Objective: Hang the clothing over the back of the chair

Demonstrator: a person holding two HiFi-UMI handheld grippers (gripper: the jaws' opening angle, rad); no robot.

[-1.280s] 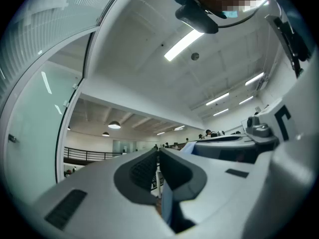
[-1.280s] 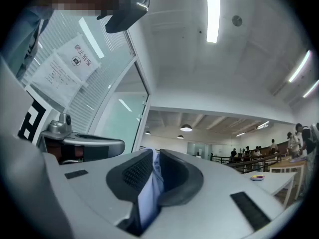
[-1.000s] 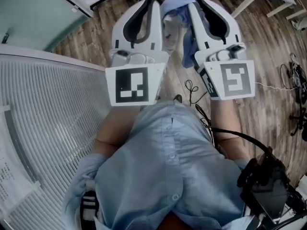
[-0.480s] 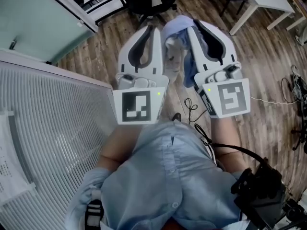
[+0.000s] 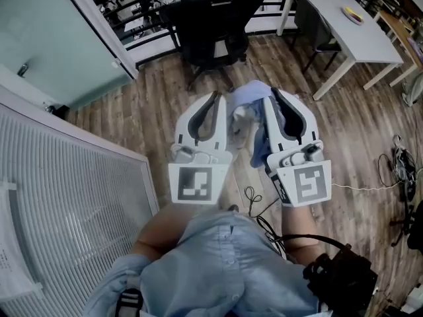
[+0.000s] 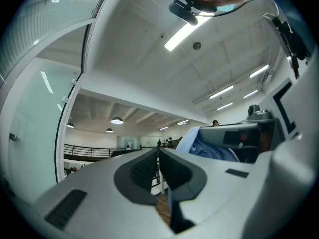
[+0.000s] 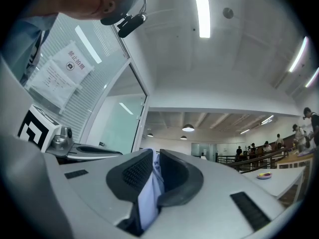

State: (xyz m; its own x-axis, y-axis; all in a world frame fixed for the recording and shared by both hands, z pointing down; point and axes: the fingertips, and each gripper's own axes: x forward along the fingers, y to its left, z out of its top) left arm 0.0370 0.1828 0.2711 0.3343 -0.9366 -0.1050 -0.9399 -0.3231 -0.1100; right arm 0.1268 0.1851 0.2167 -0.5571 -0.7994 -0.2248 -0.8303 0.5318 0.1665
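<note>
A light blue piece of clothing (image 5: 250, 114) hangs bunched between my two grippers, above the wooden floor. My left gripper (image 5: 215, 99) is shut on one edge of it; only a thin blue strip (image 6: 172, 210) shows between its pads. My right gripper (image 5: 271, 102) is shut on another part, and pale blue fabric (image 7: 148, 195) fills the gap between its pads. A black office chair (image 5: 213, 20) stands beyond the grippers at the top centre, its back towards me and apart from the clothing. In the left gripper view the bundle (image 6: 212, 148) bulges beside the right gripper.
A white ribbed panel (image 5: 66, 203) and a glass partition (image 5: 46, 38) run along the left. A white table (image 5: 350, 28) stands at the upper right with a dark chair (image 5: 310, 28) beside it. Black cables (image 5: 254, 200) lie on the floor near my feet.
Both grippers have moved forward, away from my body, carrying the clothing towards the black chair. The chair and the white table have come fully into view.
</note>
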